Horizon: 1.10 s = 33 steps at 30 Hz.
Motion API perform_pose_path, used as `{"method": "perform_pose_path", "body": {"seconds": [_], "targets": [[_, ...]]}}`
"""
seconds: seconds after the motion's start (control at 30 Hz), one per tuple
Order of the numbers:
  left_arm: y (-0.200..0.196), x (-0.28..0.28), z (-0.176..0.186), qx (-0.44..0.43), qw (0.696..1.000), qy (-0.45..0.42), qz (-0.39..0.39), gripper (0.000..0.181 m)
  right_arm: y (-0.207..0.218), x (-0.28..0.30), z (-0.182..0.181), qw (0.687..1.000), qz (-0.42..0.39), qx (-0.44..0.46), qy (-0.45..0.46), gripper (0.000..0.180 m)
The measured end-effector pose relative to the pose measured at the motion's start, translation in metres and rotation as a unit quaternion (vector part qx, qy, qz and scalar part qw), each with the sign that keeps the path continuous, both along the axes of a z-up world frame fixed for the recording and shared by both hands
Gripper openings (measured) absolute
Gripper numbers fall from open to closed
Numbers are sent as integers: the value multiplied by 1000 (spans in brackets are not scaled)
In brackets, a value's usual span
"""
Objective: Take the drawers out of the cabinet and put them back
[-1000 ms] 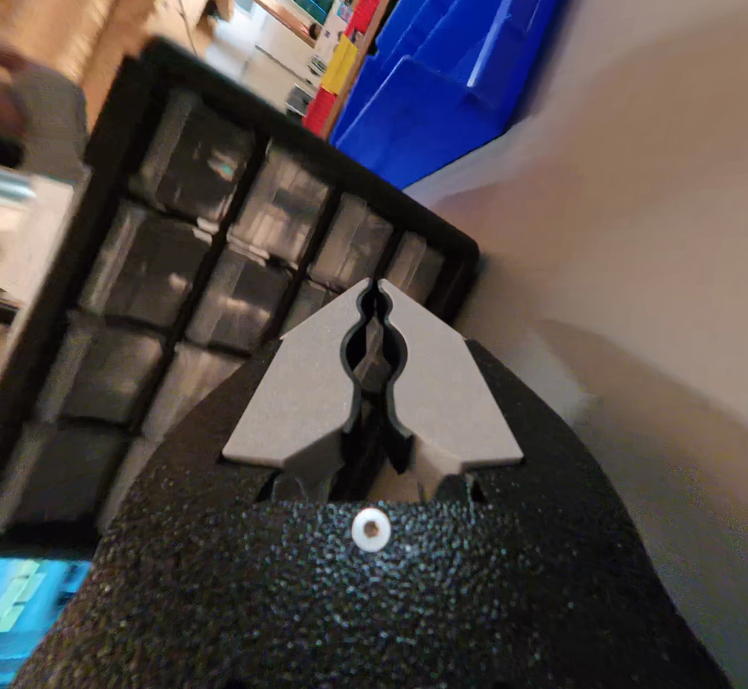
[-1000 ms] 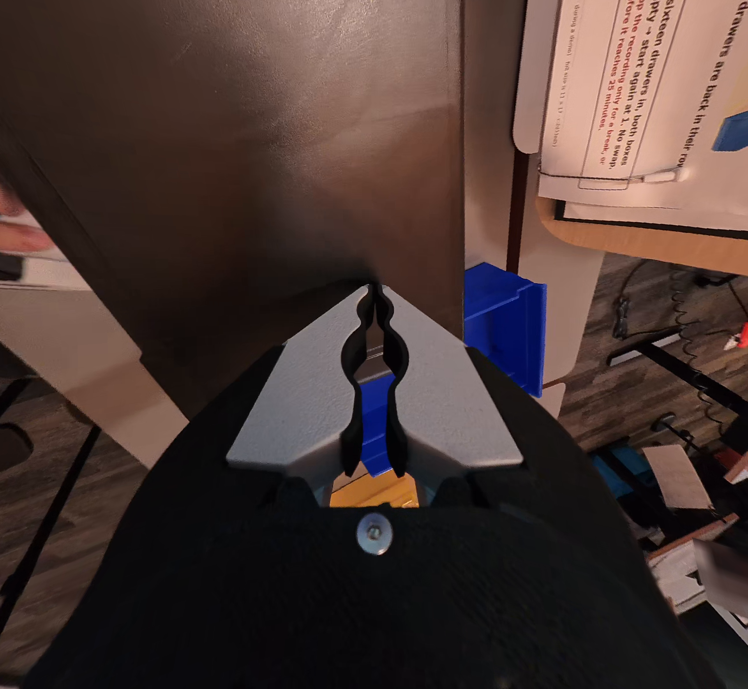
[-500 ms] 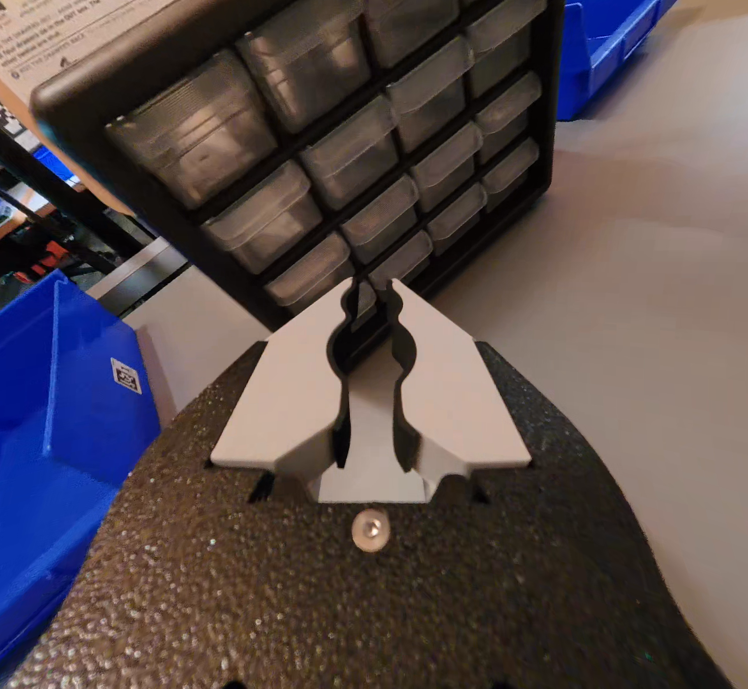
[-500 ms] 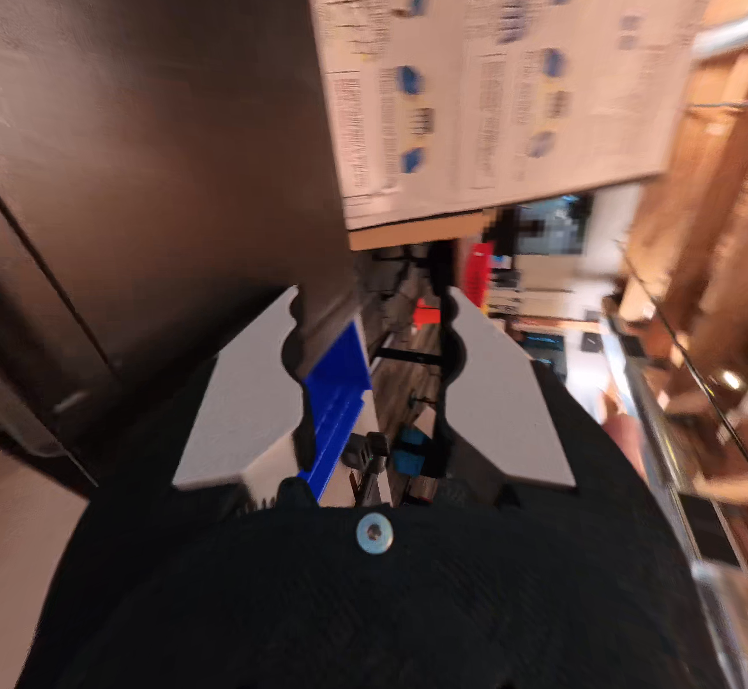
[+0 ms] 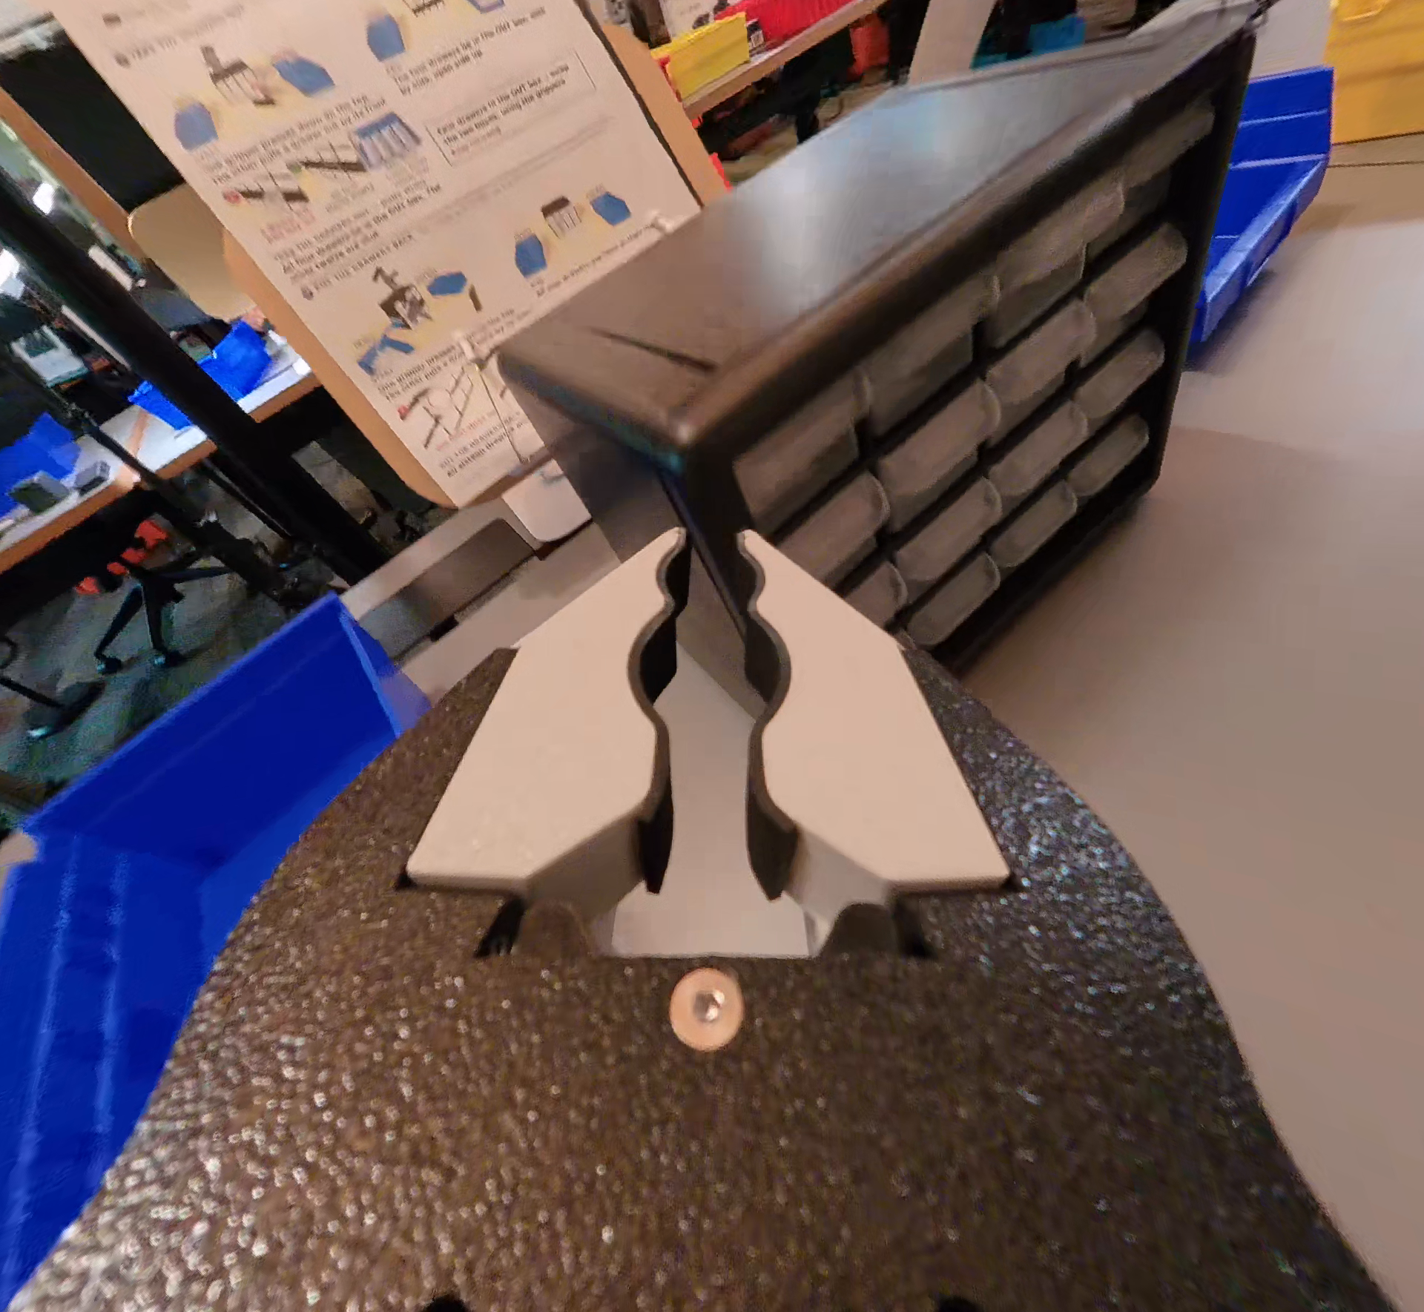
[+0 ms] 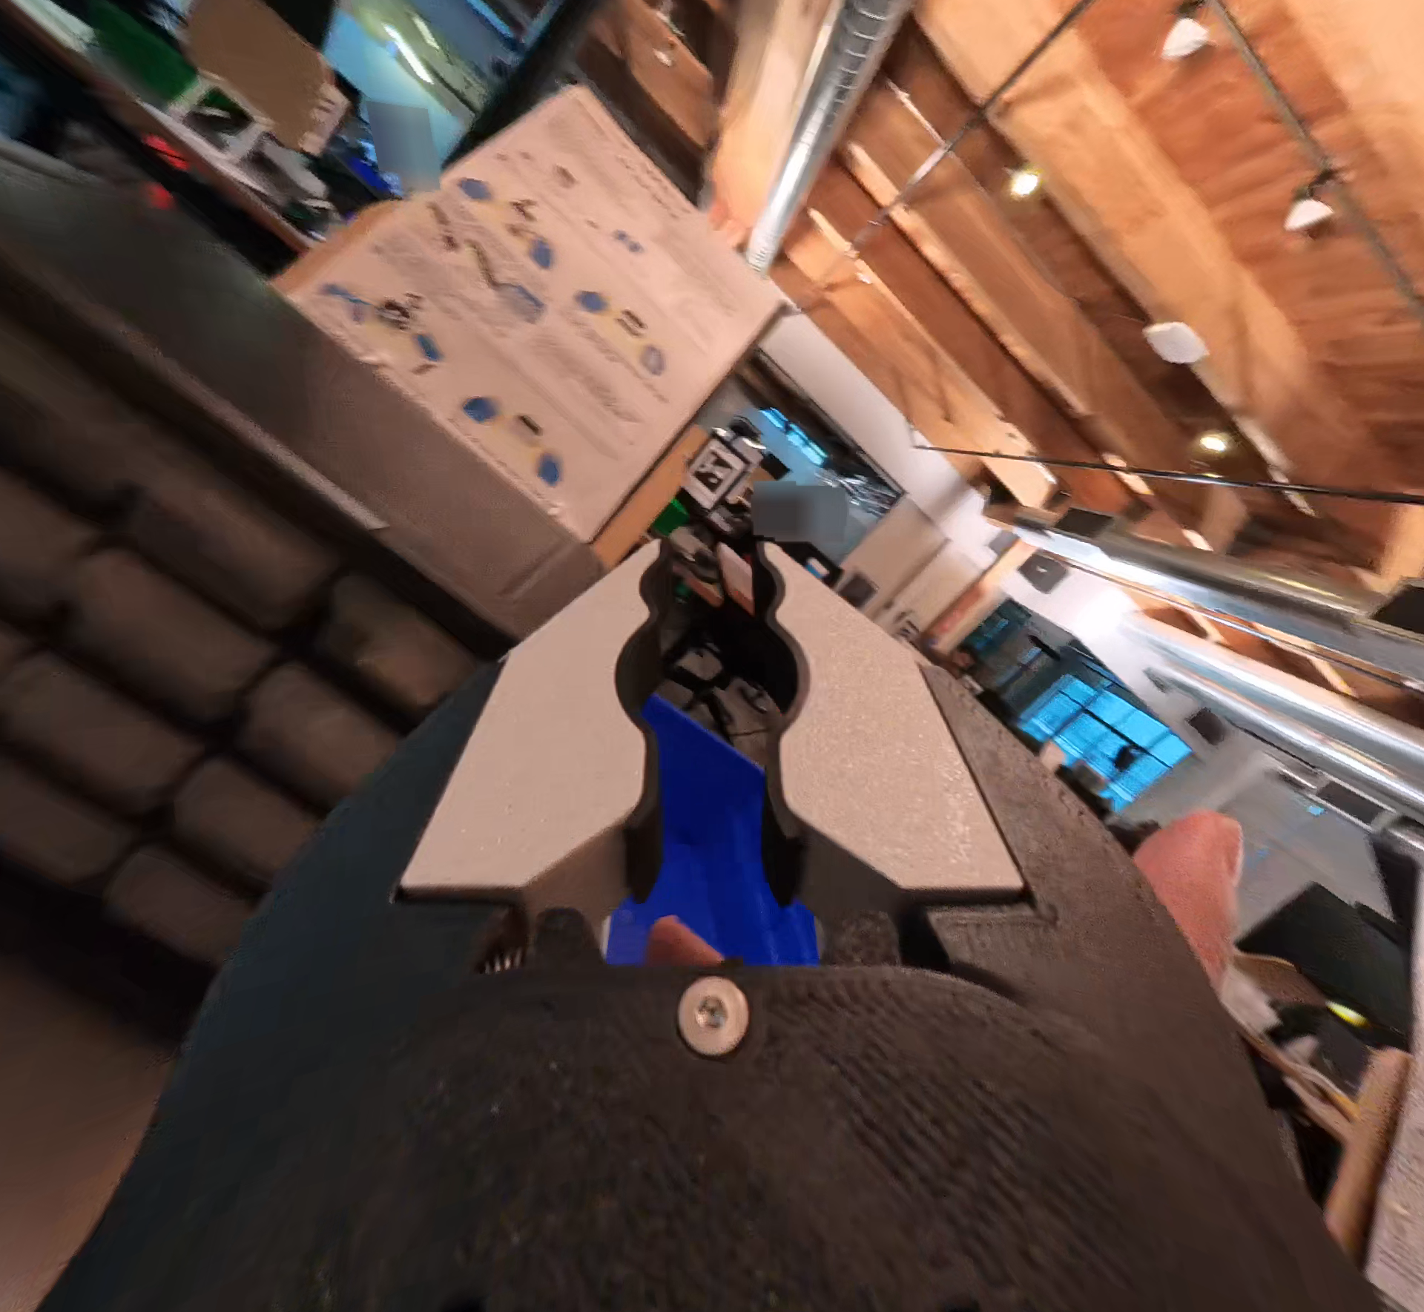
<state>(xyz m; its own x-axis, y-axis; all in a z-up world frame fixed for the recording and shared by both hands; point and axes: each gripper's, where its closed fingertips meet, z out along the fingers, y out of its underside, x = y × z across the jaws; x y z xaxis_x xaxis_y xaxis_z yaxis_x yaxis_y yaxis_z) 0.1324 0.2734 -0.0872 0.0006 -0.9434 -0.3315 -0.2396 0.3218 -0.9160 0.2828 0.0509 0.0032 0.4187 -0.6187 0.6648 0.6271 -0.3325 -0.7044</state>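
The black cabinet point(image 5: 886, 235) stands on the grey table point(image 5: 1233, 736), ahead and to the right in the left wrist view. Its clear drawers point(image 5: 940, 427) all sit in their slots. My left gripper point(image 5: 713, 543) is slightly open and empty, just short of the cabinet's near left corner. In the right wrist view the cabinet point(image 6: 231, 366) is blurred at the left, with its drawers point(image 6: 193, 658) facing the camera. My right gripper point(image 6: 713, 554) is open and empty, to the right of the cabinet and tilted up toward the ceiling.
A blue bin point(image 5: 193, 851) sits at my left and another blue bin point(image 5: 1264, 196) behind the cabinet's right side. A yellow bin point(image 5: 1379, 42) is at the far right. An instruction poster point(image 5: 385, 158) stands behind the cabinet. A blue bin point(image 6: 701, 813) shows between the right fingers.
Both views swung fast. The left gripper went from shut to slightly open and pulled back to the cabinet's corner. The right gripper opened, came off the cabinet's dark panel and tilted upward.
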Motion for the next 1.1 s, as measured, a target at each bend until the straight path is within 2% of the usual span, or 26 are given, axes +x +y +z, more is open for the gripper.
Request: {"method": "perform_pose_path", "body": {"seconds": [0.03,0.07,0.13,0.17,0.2,0.27,0.4,0.53,0.63,0.7,0.97,1.03,1.1], "targets": [[2,2,10,7,1000,2,-10,8,2,-8,-6,1000,7,5,3,23],[4,5,21,12,1000,4,-21,8,5,-16,-12,1000,13,13,2,40],[9,13,41,16,999,16,-43,9,17,-26,-31,999,29,11,24,91],[14,18,50,19,998,25,-50,7,20,-25,-46,998,18,1,53,105],[17,24,58,24,997,36,-62,1,24,-25,-66,996,8,-16,90,108],[18,36,65,40,990,79,-106,0,40,-40,-100,988,35,-40,148,108],[26,61,65,60,969,189,-148,0,84,-88,-143,955,168,-72,234,99],[22,85,62,50,941,270,-196,0,110,-113,-143,914,231,3,332,98],[26,93,49,46,906,369,-201,0,126,-127,-138,857,281,91,422,95],[29,96,43,51,881,428,-194,0,134,-137,-138,831,310,110,449,82],[43,120,28,111,815,548,-154,0,146,-142,-154,826,296,111,466,70],[45,125,24,108,805,563,-150,0,148,-146,-156,806,302,129,492,78],[41,128,18,87,799,575,-155,0,151,-153,-161,764,316,152,542,84]]}}
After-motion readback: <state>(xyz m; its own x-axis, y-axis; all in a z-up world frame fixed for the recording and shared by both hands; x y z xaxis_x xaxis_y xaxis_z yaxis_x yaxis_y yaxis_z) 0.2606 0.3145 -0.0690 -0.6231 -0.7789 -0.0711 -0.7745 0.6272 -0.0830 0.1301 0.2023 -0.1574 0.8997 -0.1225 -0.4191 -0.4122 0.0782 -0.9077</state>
